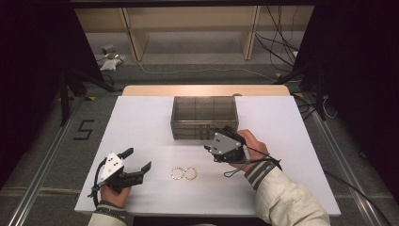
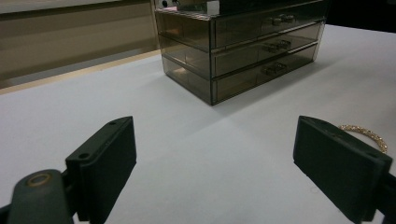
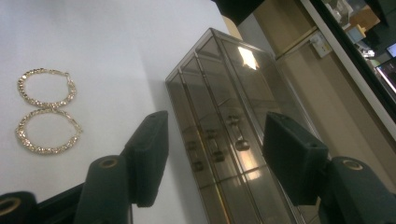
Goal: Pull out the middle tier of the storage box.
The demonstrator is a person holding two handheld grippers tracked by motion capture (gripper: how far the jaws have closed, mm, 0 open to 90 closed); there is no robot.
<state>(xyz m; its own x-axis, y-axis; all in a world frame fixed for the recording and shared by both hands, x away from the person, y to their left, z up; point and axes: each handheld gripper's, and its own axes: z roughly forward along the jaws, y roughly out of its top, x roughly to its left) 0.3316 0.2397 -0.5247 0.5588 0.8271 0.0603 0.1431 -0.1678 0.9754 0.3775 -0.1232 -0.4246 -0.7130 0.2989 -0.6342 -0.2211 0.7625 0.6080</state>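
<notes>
A smoky see-through drawer box (image 1: 203,117) stands mid-table with three rows of small-knobbed drawers. Two gold chain rings (image 1: 172,173) lie side by side in front of it. My right gripper (image 1: 220,136) is rolled on its side close to the box's front, right of the middle. Its jaws stand open with the drawer knobs (image 3: 241,145) just ahead between them, touching nothing. In the right gripper view (image 3: 219,156) the gold rings (image 3: 45,105) lie to the left. My left gripper (image 1: 137,159) rests low at the front left, open and empty (image 2: 219,163), with one gold ring (image 2: 369,135) beside its right jaw.
The white tabletop (image 1: 141,117) has a wooden strip (image 1: 207,90) along its far edge. Beyond it are a shelf frame and cables on the floor. A metal rail runs along each side of the table.
</notes>
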